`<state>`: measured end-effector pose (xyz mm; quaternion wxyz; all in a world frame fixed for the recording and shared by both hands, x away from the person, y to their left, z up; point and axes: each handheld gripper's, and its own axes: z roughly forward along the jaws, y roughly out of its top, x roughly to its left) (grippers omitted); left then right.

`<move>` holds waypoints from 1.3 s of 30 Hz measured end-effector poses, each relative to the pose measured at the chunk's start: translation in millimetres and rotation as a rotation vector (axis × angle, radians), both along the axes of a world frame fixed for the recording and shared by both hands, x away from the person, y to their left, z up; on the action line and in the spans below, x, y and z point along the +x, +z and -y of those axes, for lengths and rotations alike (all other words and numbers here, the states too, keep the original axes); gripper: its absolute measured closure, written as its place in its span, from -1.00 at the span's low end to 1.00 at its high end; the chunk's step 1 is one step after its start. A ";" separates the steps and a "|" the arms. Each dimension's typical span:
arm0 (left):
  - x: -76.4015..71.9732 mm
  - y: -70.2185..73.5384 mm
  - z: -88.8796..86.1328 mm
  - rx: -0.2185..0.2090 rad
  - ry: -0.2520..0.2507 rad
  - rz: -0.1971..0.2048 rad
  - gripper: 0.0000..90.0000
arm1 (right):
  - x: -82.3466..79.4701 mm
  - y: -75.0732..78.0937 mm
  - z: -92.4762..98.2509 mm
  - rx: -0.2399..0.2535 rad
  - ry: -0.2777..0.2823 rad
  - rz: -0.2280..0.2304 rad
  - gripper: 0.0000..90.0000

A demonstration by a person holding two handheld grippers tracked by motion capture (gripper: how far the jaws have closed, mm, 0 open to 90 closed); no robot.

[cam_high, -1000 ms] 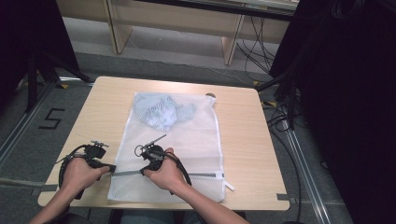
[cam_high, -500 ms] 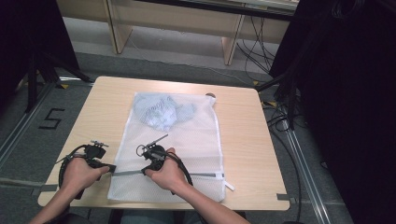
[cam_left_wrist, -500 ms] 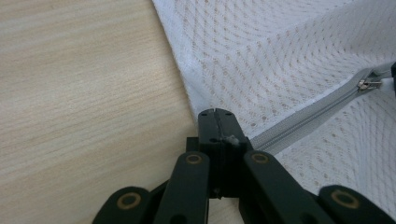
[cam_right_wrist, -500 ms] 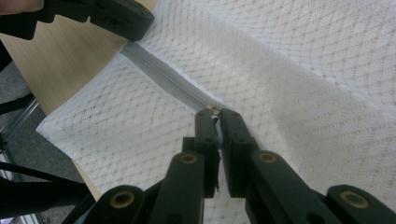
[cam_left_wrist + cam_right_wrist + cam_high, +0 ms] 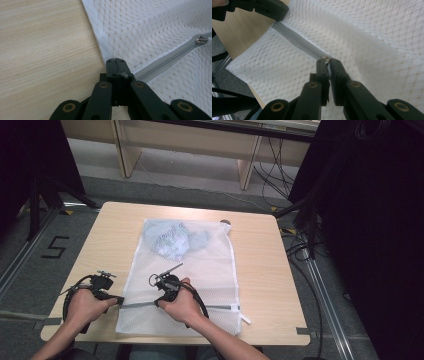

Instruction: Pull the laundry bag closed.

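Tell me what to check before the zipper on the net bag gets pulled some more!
1. Left gripper pinching the bag's edge at the zipper's end: ok, jaws shut on the mesh laundry bag.
2. Right gripper holding the zipper pull: ok, jaws closed on it.
3. Zipper track straight between the two grippers: ok, it runs taut.
4. Blue clothing away from the zipper: ok, it sits bunched at the bag's far end.
5. Bag fully on the wooden table: ok, though its near edge lies close to the table's edge.
6. Mesh caught in the slider: cannot tell.
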<state>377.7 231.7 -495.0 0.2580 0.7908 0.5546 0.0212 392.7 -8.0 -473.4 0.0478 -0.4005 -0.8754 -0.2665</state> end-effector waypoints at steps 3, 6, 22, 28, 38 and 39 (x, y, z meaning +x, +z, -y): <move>0.1 0.0 0.0 0.001 -0.001 0.000 0.99 | -0.2 0.7 0.4 0.008 -0.012 -0.017 0.93; -0.1 0.0 -0.1 -0.001 0.000 -0.001 0.99 | -0.5 0.3 0.0 0.011 -0.015 -0.014 0.93; 0.1 -0.1 -0.3 -0.001 -0.001 0.000 0.99 | -0.3 0.3 7.3 -0.002 -0.016 -0.025 0.93; -1.1 0.1 1.1 -0.010 0.021 -0.007 0.99 | 1.7 -0.4 11.0 -0.018 0.027 -0.001 0.93; -0.1 -0.1 -0.2 -0.002 0.000 0.000 0.99 | 0.8 0.9 11.1 -0.013 0.009 -0.009 0.93; -0.1 -0.1 -0.2 -0.003 0.000 0.001 0.99 | 0.8 1.1 11.1 -0.015 0.009 -0.009 0.93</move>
